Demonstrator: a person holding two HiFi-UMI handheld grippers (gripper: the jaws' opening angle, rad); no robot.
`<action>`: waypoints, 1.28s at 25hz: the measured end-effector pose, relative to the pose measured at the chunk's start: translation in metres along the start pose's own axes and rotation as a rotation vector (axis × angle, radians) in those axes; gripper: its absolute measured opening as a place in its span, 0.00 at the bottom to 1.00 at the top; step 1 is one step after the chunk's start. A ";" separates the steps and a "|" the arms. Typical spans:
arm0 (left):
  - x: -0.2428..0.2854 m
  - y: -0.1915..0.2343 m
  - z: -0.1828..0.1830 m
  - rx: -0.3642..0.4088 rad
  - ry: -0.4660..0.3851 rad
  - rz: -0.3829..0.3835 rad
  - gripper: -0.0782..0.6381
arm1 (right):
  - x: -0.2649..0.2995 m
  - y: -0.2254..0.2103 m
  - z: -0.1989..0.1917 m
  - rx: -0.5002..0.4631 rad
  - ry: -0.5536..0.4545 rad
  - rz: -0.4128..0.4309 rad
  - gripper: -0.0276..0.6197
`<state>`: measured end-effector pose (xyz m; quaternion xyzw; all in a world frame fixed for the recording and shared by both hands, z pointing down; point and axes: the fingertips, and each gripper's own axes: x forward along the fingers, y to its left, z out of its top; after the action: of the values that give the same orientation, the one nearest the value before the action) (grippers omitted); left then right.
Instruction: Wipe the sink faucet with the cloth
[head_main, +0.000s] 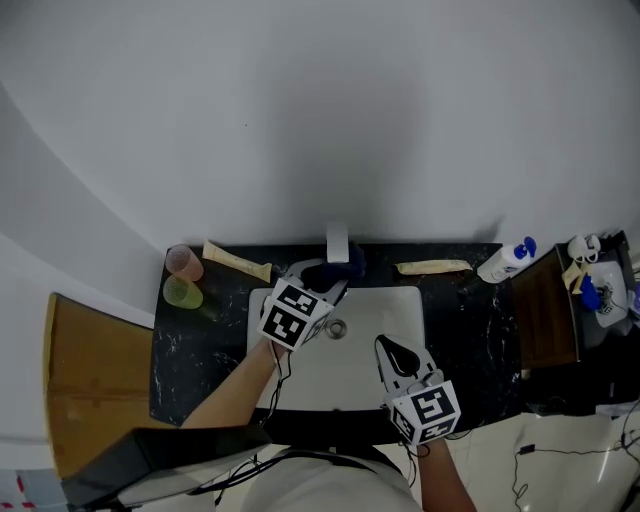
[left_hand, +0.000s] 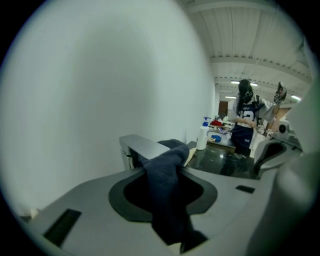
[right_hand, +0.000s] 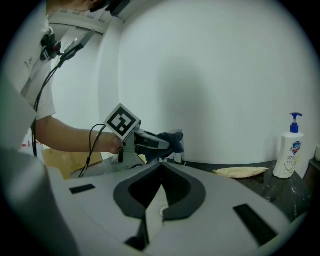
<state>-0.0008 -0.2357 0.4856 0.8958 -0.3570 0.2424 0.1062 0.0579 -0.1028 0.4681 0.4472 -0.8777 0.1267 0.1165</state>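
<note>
Black tabletop (head_main: 200, 350) with white sink (head_main: 392, 310) set in it. Left gripper (head_main: 322, 288) at the sink's rear, jaws pinching the dark cloth (left_hand: 167, 185), which lies over the faucet (left_hand: 142, 146). Right gripper (right_hand: 161, 165) above the sink's front, jaws pressed together, empty.

Head view: high overhead, tilted steeply down onto the counter (head_main: 200, 345) and sink (head_main: 405, 305), at middling range, with wall across the 12 o'clock half. Left gripper view: low and very close, looking along its own jaws at the faucet (left_hand: 142, 146) near 11 o'clock. Right gripper view: farther back, facing that same faucet at 12 o'clock from the sink's near side. Shared by all three: faucet, cloth (left_hand: 167, 190), soap bottle (right_hand: 289, 150).
</note>
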 end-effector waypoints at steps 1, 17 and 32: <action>-0.001 0.008 0.001 -0.029 -0.005 0.012 0.28 | 0.000 0.000 0.001 -0.001 -0.001 0.001 0.05; -0.031 -0.023 -0.001 0.052 -0.083 -0.057 0.28 | 0.001 0.007 -0.002 0.005 0.004 0.007 0.05; 0.024 0.030 0.006 0.009 -0.013 -0.005 0.28 | -0.017 -0.010 -0.009 0.020 0.015 -0.054 0.05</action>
<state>-0.0045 -0.2733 0.4929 0.8987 -0.3544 0.2379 0.1005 0.0769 -0.0928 0.4722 0.4708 -0.8632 0.1356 0.1221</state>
